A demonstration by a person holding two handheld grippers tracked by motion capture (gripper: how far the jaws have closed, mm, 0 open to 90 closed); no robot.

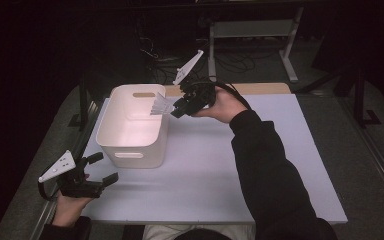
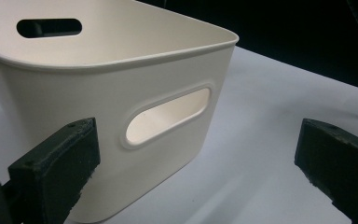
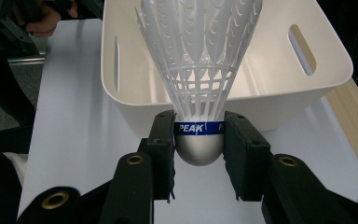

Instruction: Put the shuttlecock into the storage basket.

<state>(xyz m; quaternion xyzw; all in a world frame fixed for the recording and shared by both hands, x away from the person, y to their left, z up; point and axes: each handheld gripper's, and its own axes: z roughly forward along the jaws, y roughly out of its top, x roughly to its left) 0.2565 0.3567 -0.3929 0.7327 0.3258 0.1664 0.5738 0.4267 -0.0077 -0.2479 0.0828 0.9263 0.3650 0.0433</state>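
Resting at about seven o'clock on the white table [image 1: 220, 170], nearest the person: the left gripper [image 1: 100, 172], jaws spread wide and clasping nothing, pointing toward the near wall of the white bin [image 1: 130, 150]. Seen from the left gripper view, sitting just ahead of the parted jaws: that bin wall [image 2: 121, 98] with its oval handle slot [image 2: 168, 115], not touched by either jaw.

Farther out, hovering at roughly twelve o'clock over the table: the right gripper [image 1: 176, 108], clenched on a white shuttlecock [image 1: 160, 105]. In the right gripper view, pinching the shuttlecock [image 3: 200, 70] by its blue band marked PEAK, both jaws pressing on either side of the rounded grey cork [image 3: 199, 150]. Fanning out toward nine o'clock in the high view: the plastic skirt, hanging above the bin's right rim and open inside. Lying beyond the bin: a wooden strip [image 1: 260, 88] along the table's far edge.
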